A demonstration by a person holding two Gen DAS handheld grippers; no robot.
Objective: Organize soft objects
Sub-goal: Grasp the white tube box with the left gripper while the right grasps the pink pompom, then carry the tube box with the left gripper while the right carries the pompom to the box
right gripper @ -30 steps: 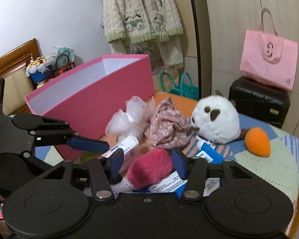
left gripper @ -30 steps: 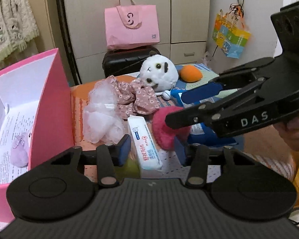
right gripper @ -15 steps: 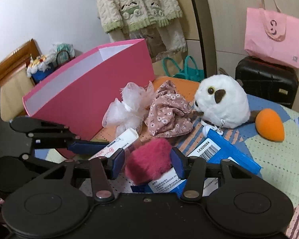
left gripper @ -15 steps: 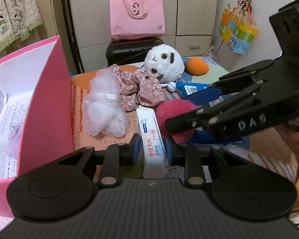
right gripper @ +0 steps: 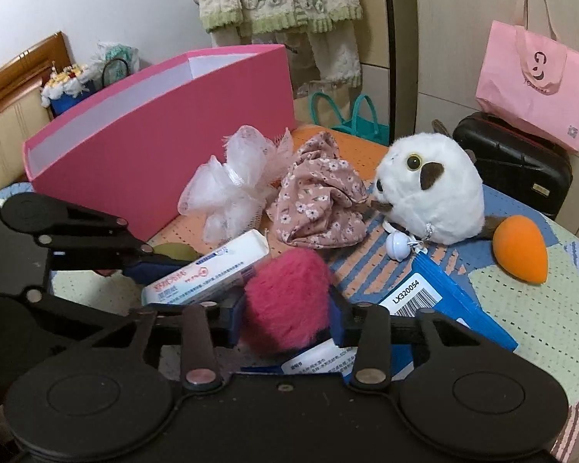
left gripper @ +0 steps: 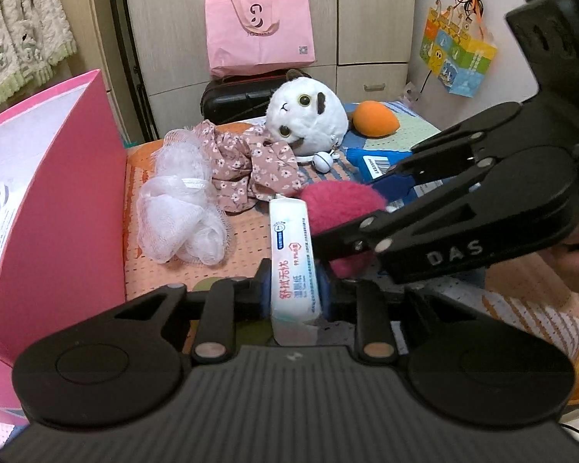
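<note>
Pink box (left gripper: pixel 69 200) beside, ready; left gripper (left gripper: pixel 294 293) pinching tissue pack (left gripper: pixel 293 254), right gripper (right gripper: pixel 287 318) squeezing magenta pompom (right gripper: pixel 285 301), jaws just closing.

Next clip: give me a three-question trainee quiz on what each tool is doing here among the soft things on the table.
1. True or false: the left tool is shut on the white tissue pack.
2. What sits between the fingers of the right tool? A) orange sponge B) magenta pompom C) floral cloth
3. Fill in: the white plush toy lies between the floral cloth and the ____ sponge.

Key:
1. True; its pads press on the pack's sides.
2. B; the magenta pompom fills the gap, and the jaws have just been closing on it.
3. Orange; the orange sponge lies by the toy, on its far side from the cloth.
</note>
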